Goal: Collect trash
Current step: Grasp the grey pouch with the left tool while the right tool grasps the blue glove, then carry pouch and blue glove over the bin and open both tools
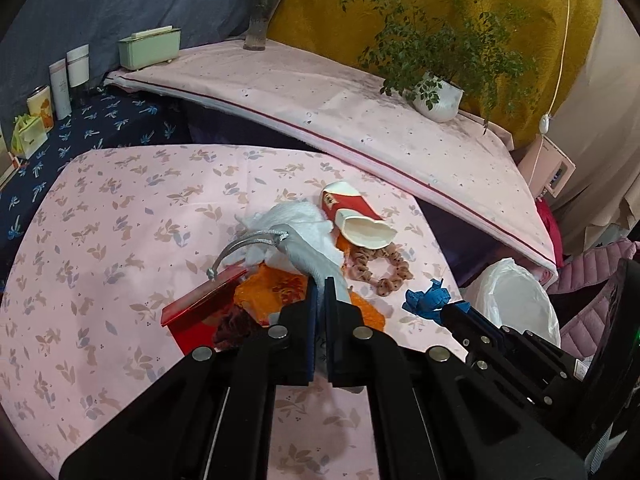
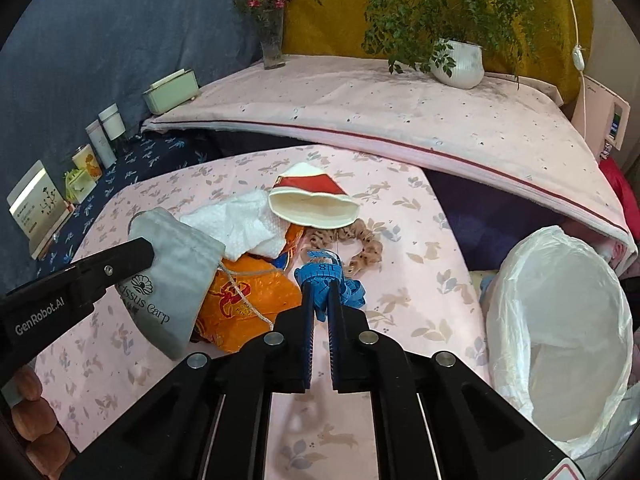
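Trash sits in a heap mid-table on the pink leaf-print cloth (image 2: 420, 304). Both picks look done: left gripper (image 1: 320, 292) is clamped on a soft grey drawstring pouch (image 2: 172, 276), right gripper (image 2: 320, 300) is pinched on a crumpled blue measuring tape (image 2: 332, 276). Next move, prob: carry both w/o snagging to the white-lined bin (image 2: 568, 320) at the table's right edge. Left behind: squashed red-white paper cup (image 2: 310, 200), quilted white tissue (image 2: 240, 224), crinkly orange wrapper (image 2: 248, 300), ruffled scrunchie (image 2: 360, 244).

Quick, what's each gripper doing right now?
Left gripper: closed on the grey drawstring pouch.
Right gripper: closed on the blue measuring tape.
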Tool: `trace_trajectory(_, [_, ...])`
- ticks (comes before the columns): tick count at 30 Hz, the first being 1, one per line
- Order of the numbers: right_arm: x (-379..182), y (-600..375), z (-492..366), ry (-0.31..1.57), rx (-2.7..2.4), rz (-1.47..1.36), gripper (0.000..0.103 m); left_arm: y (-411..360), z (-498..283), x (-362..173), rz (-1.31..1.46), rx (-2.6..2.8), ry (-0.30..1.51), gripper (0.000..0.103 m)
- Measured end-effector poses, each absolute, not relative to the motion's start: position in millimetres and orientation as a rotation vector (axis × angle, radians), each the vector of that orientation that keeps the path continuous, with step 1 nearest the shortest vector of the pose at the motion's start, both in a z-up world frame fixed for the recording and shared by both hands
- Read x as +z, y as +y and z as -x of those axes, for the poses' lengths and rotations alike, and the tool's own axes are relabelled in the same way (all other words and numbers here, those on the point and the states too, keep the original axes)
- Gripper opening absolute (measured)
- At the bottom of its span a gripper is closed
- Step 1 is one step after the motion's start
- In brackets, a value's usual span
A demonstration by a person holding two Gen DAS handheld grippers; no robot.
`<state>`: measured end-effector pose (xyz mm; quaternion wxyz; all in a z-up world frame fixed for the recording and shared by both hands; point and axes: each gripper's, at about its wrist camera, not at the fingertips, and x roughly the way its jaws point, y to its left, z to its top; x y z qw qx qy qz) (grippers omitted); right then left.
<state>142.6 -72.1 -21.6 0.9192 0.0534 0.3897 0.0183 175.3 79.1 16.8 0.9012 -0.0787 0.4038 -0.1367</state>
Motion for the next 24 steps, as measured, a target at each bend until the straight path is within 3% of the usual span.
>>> trace_trajectory(11, [6.9,-134.3,-110.5,0.734,-0.044,-0.165,0.006,10.0,-151.6,54.0,0.102,-0.381,0.778,0.003])
trace_trajectory(24, [6.1,-229.6,-69.1,0.709,-0.188,-0.258,0.006,-93.2,-128.4,55.4,0.021,-0.542,0.798,0.003])
